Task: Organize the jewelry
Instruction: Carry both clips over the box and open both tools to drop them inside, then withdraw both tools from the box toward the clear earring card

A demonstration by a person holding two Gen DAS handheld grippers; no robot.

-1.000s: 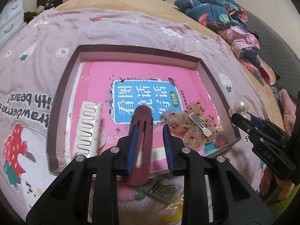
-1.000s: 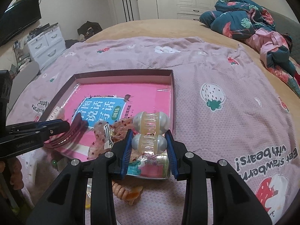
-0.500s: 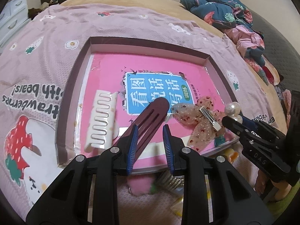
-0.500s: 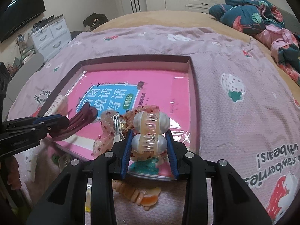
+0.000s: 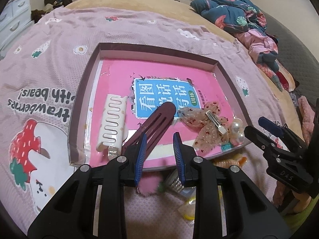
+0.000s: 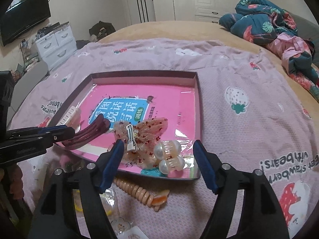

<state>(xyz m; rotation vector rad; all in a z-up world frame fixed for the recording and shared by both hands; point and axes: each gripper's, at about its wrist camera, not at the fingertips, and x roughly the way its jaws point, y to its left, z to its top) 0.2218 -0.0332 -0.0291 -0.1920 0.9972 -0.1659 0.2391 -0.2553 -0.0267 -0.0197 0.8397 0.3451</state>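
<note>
A shallow box with a pink book cover inside lies on the bedspread. In it are a white comb clip, a maroon hair clip, a sheer bow clip and a pearl claw clip. My left gripper is open, its jaws apart on either side of the maroon clip's near end, which lies flat in the box. My right gripper is open wide, just behind the pearl clip, which rests at the box's near right corner.
Outside the box's near edge lie a peach coil hair tie, a pink pompom, a rhinestone clip and small plastic packets. Crumpled clothes lie at the far right of the bed.
The left gripper lowered the maroon clip into the box and opened. The right gripper set the pearl clip down in the box corner, opened wide and drew back.
</note>
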